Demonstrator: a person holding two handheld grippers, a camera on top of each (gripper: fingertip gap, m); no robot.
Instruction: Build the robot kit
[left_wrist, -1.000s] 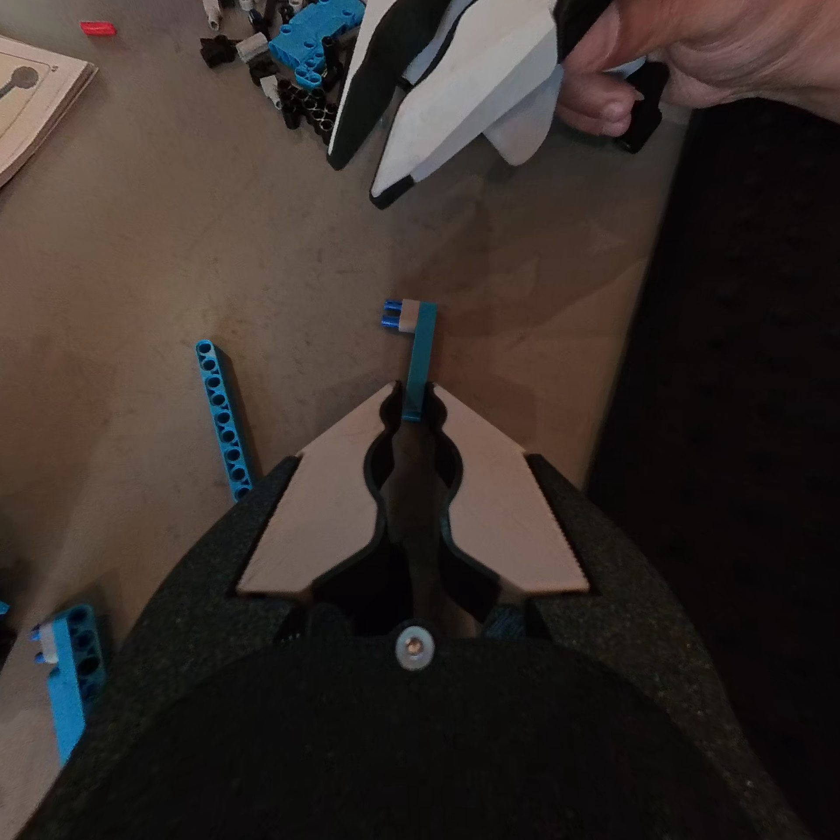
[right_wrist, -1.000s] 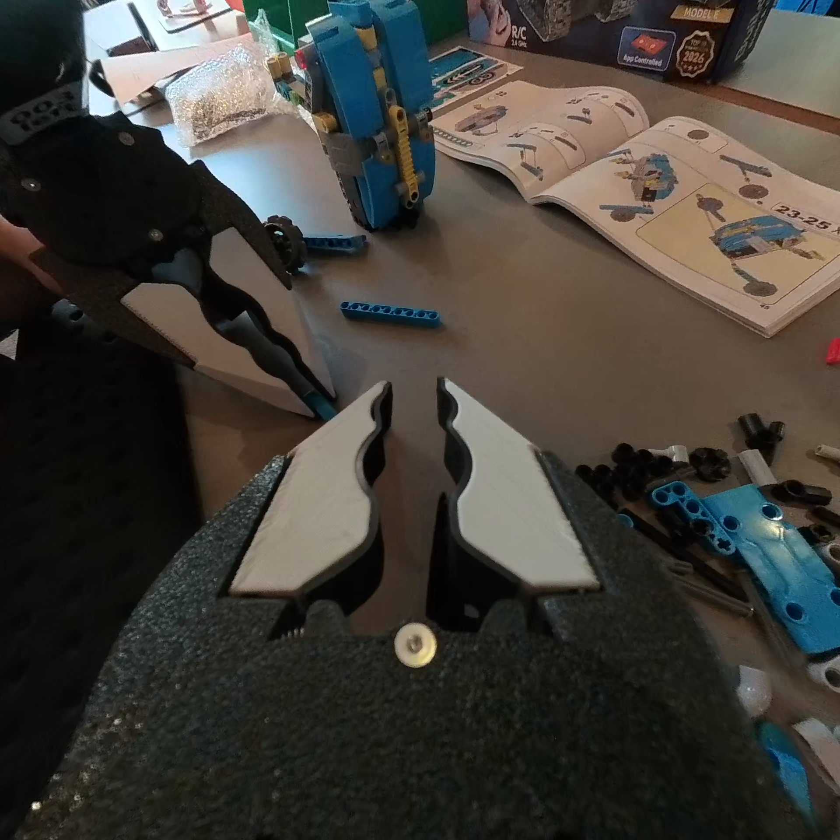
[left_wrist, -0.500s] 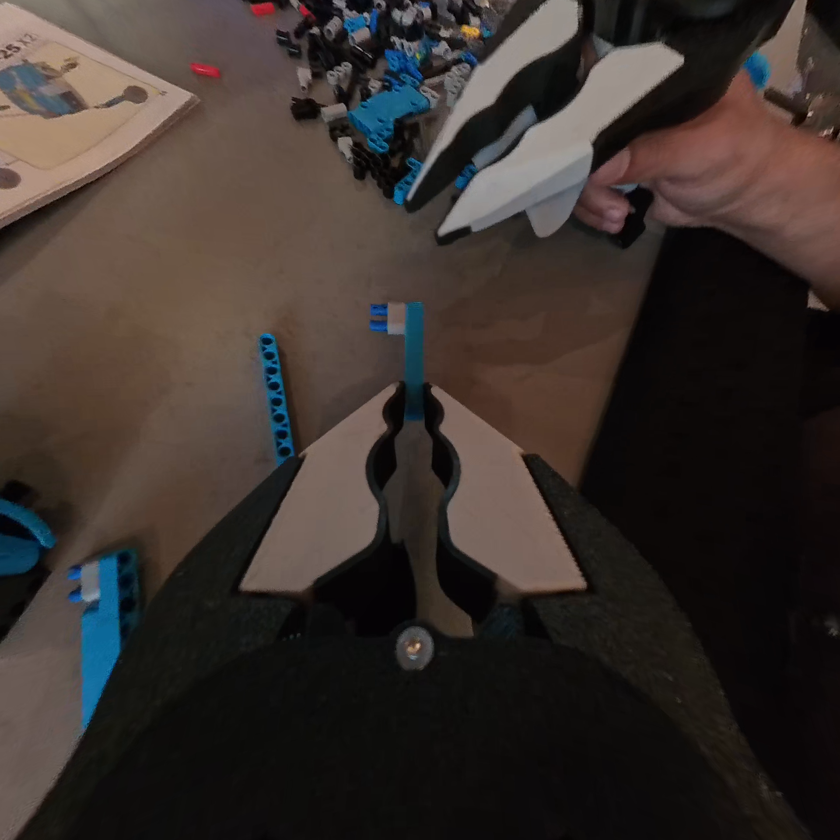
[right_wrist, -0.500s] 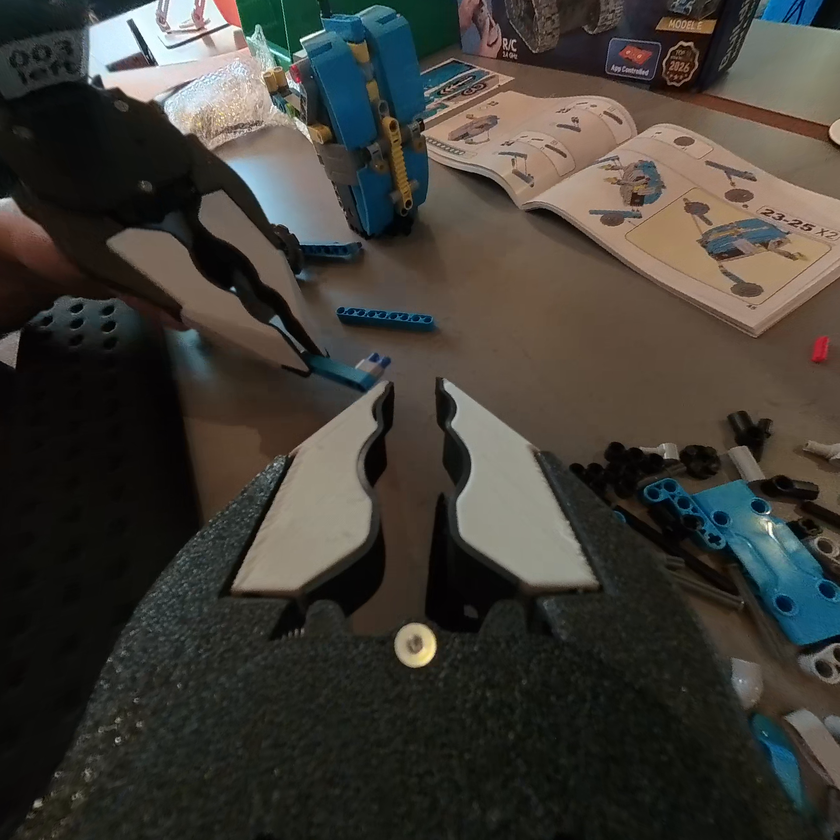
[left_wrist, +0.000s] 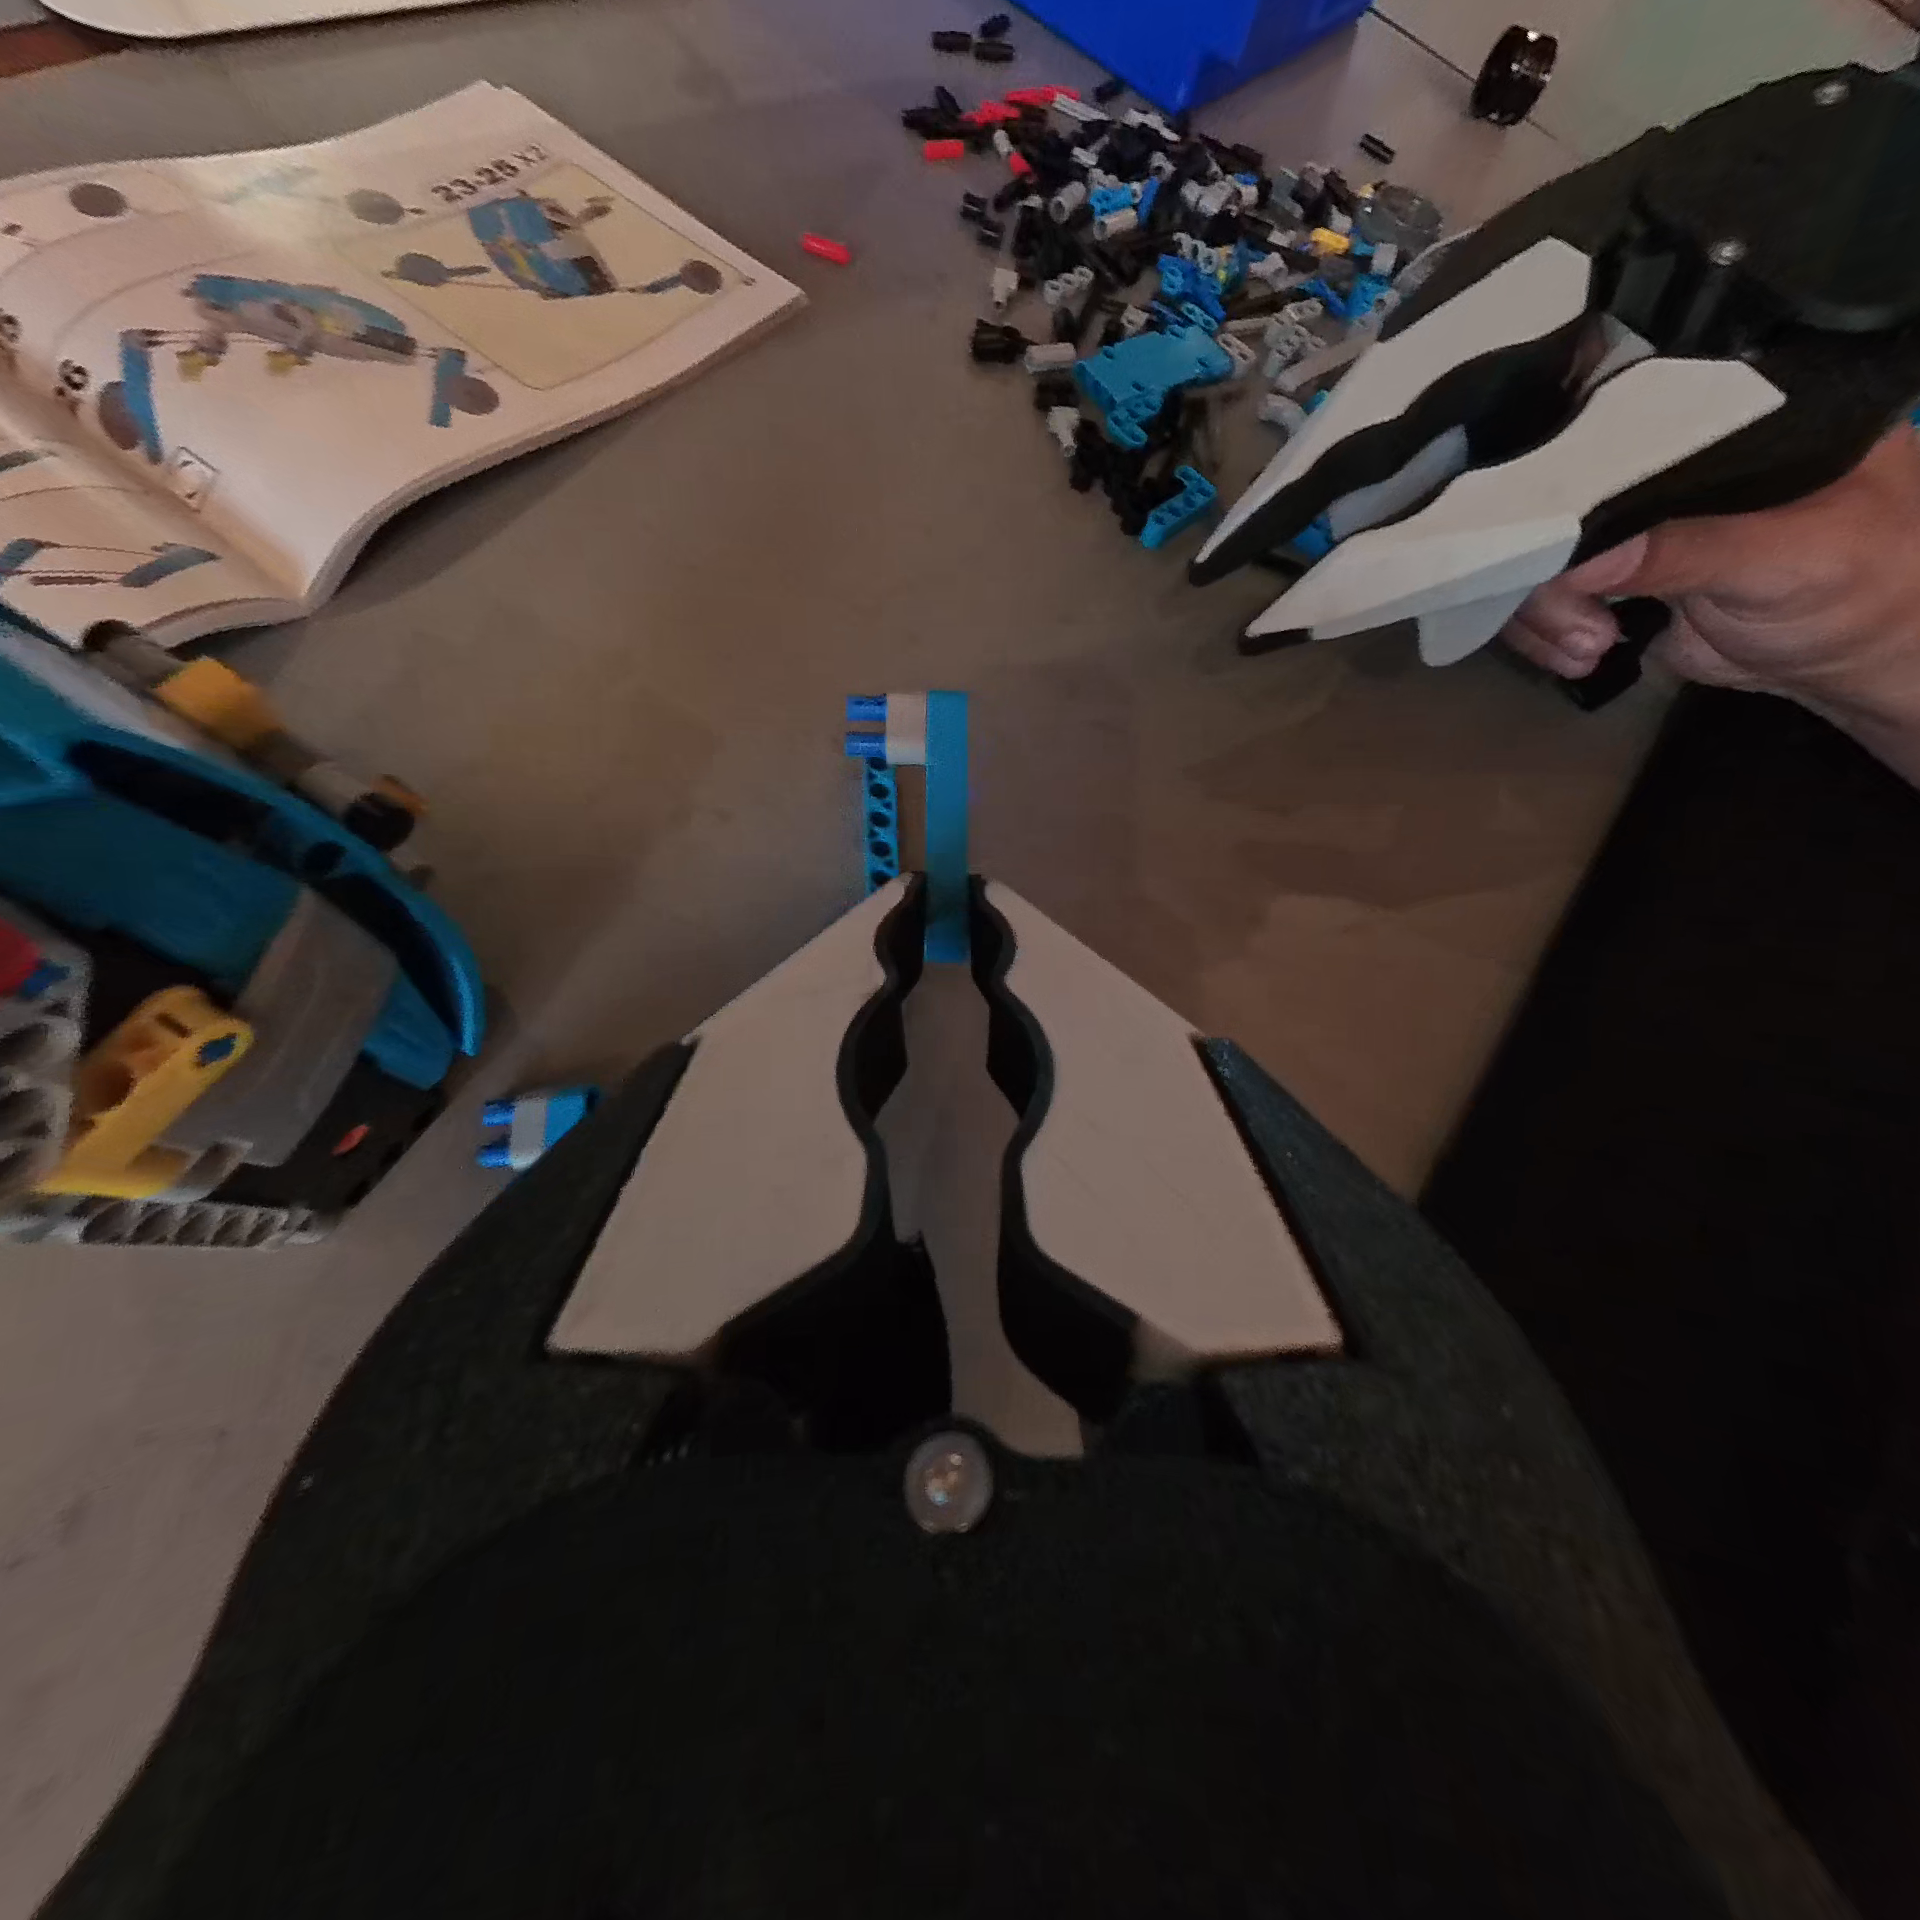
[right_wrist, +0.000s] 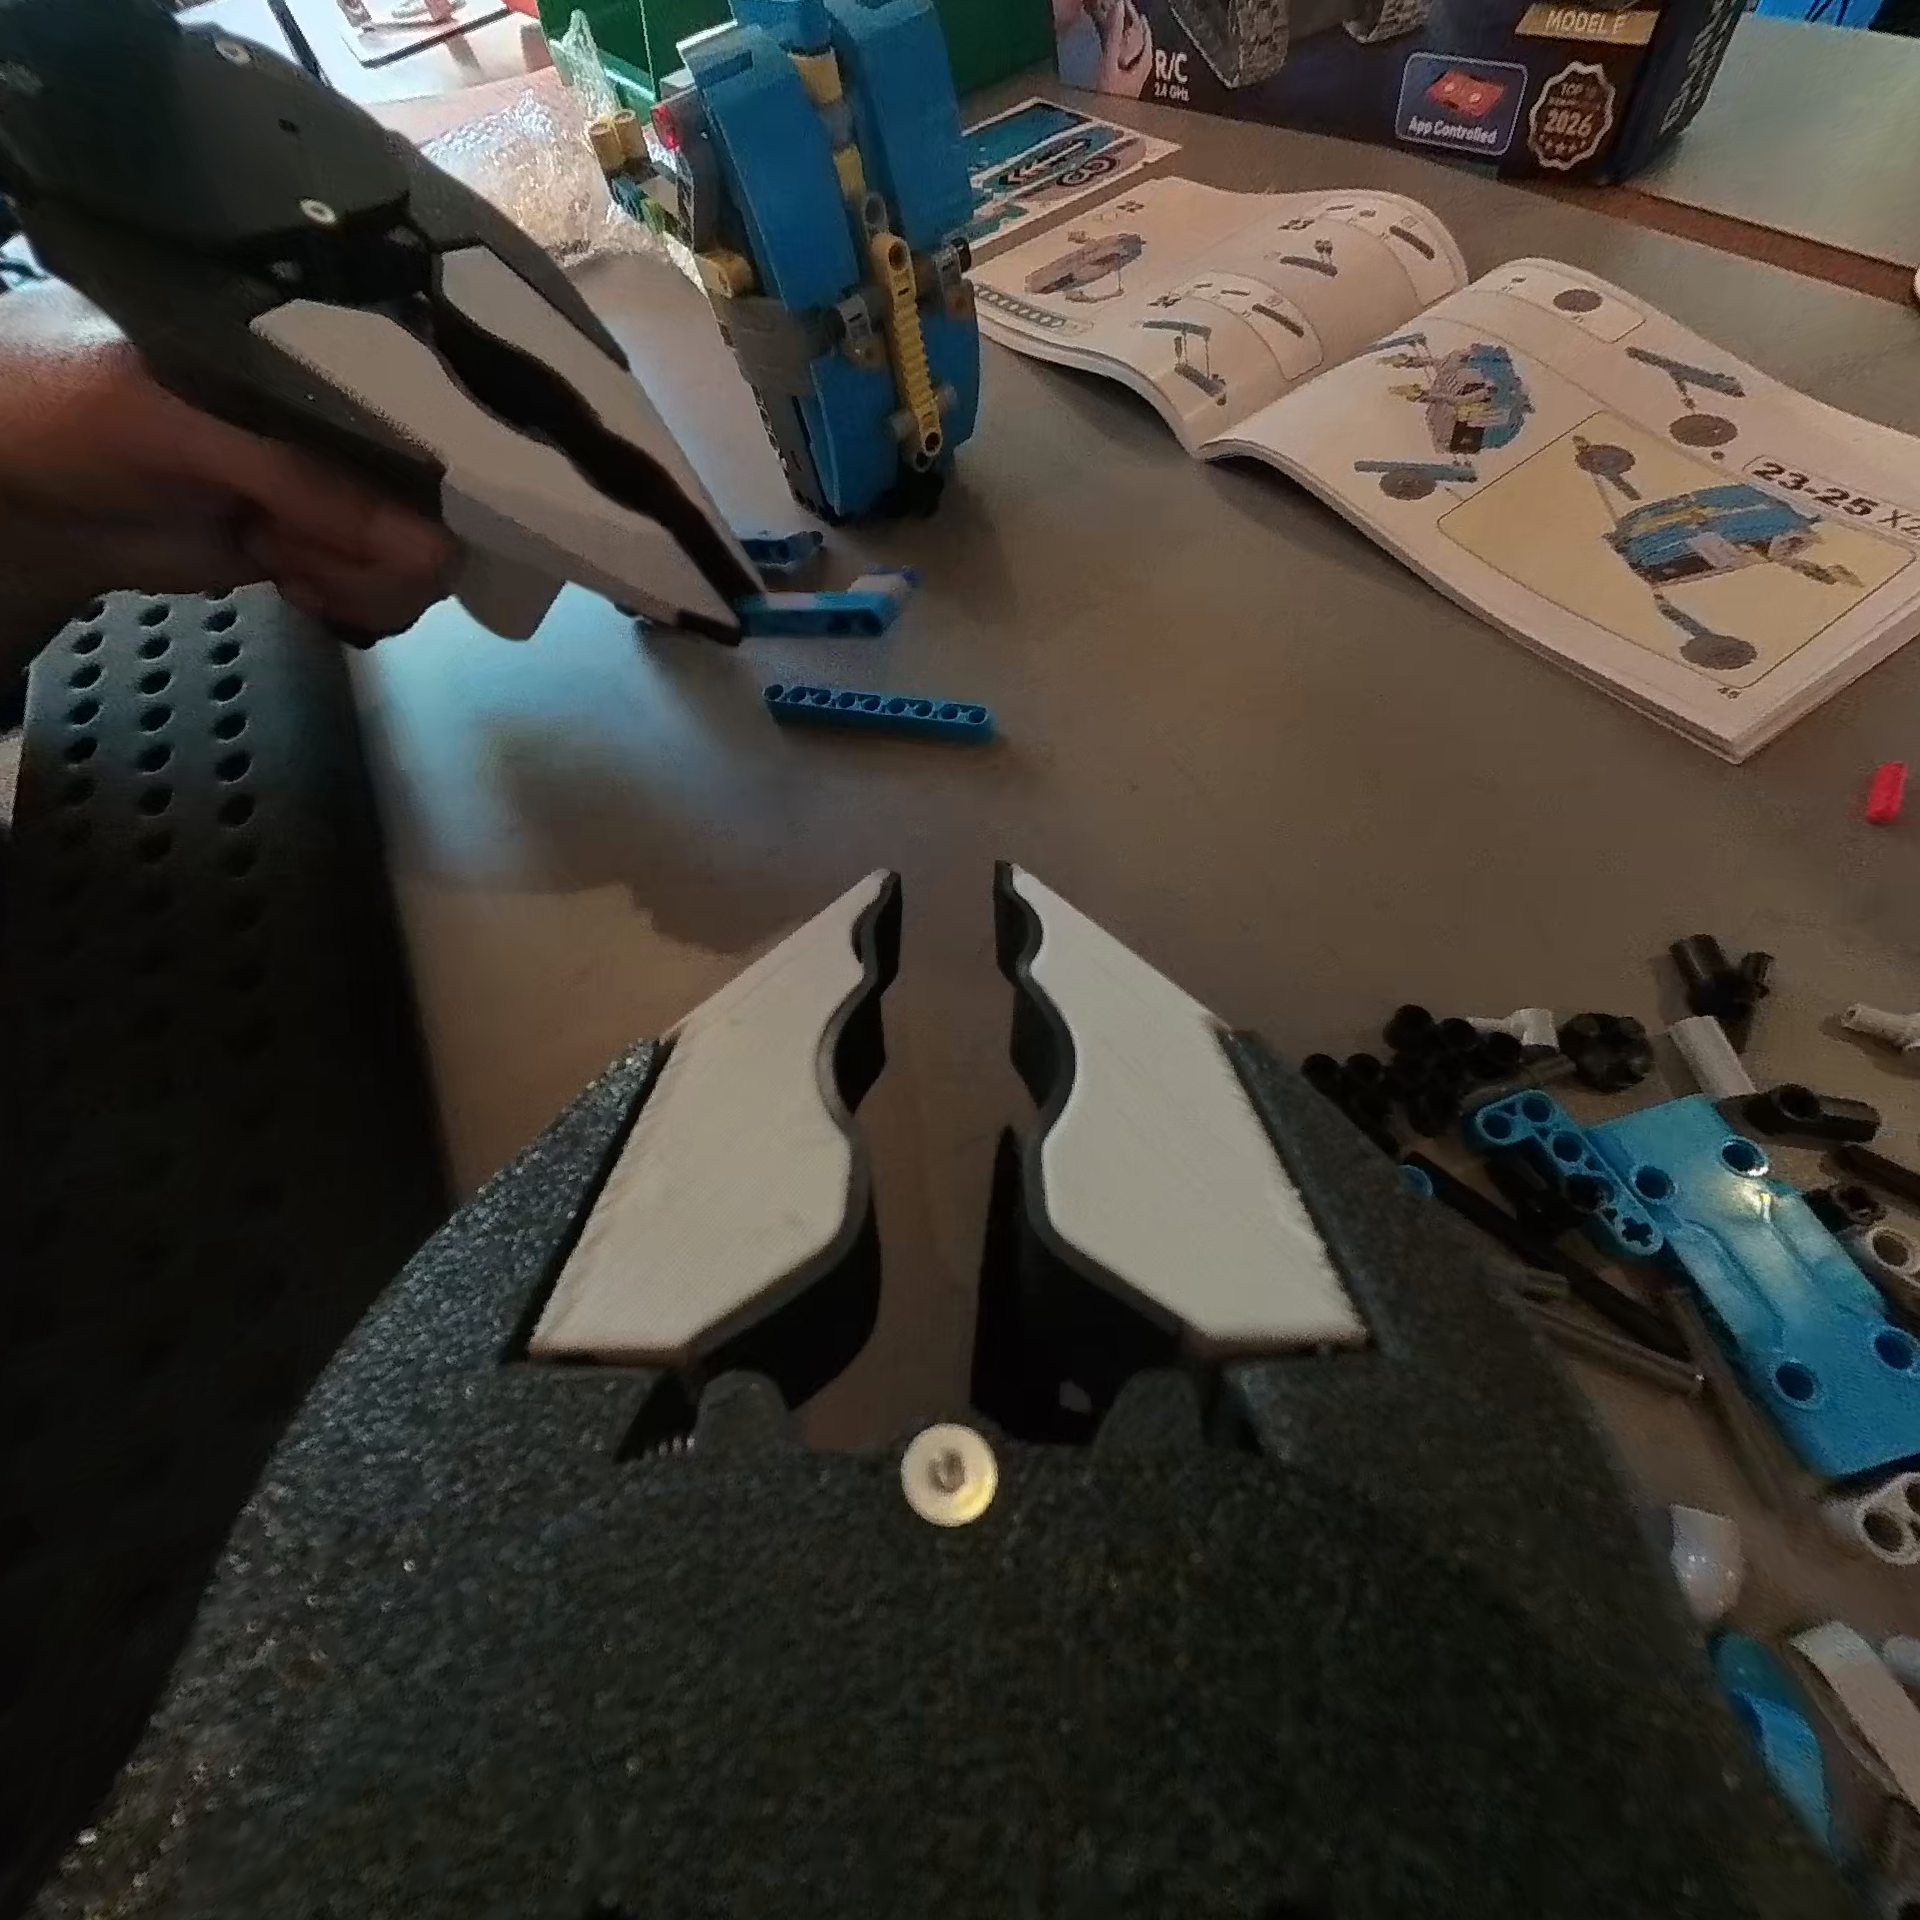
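- Left gripper (left_wrist: 943, 883): jaws closed on the near end of a blue toy-brick beam (left_wrist: 945, 800), which sticks straight out past the fingertips; its far end bears a grey connector with two blue pins (left_wrist: 883, 724). In the right wrist view the same gripper (right_wrist: 717, 613) holds the beam (right_wrist: 821, 613) low over the tabletop (right_wrist: 1299, 748); whether the beam touches the surface cannot be told.
- Loose blue beam with a row of holes (right_wrist: 881, 713): flat on the tabletop just beside the held piece, apart from it.
- Right gripper (right_wrist: 948, 883): jaws a narrow gap apart, with nothing between them, above bare tabletop. In the left wrist view it (left_wrist: 1236, 592) hangs near the tabletop's right edge, in a person's hand (left_wrist: 1756, 613).
- Partly built blue model vehicle (right_wrist: 842, 281): stands on end toward the far left of the tabletop, with yellow and grey parts showing.
- Short blue-and-grey piece with pins (left_wrist: 535, 1124): on the tabletop at the foot of the model (left_wrist: 197, 966).
- Open instruction booklet (right_wrist: 1455, 416): toward the far right edge.
- Pile of small black, grey and blue parts (left_wrist: 1174, 291): beside the right gripper, including a large perforated blue plate (right_wrist: 1745, 1278).
- Small red pin (right_wrist: 1886, 792): alone, between booklet and pile.
- Printed product box (right_wrist: 1455, 73): along the far edge.
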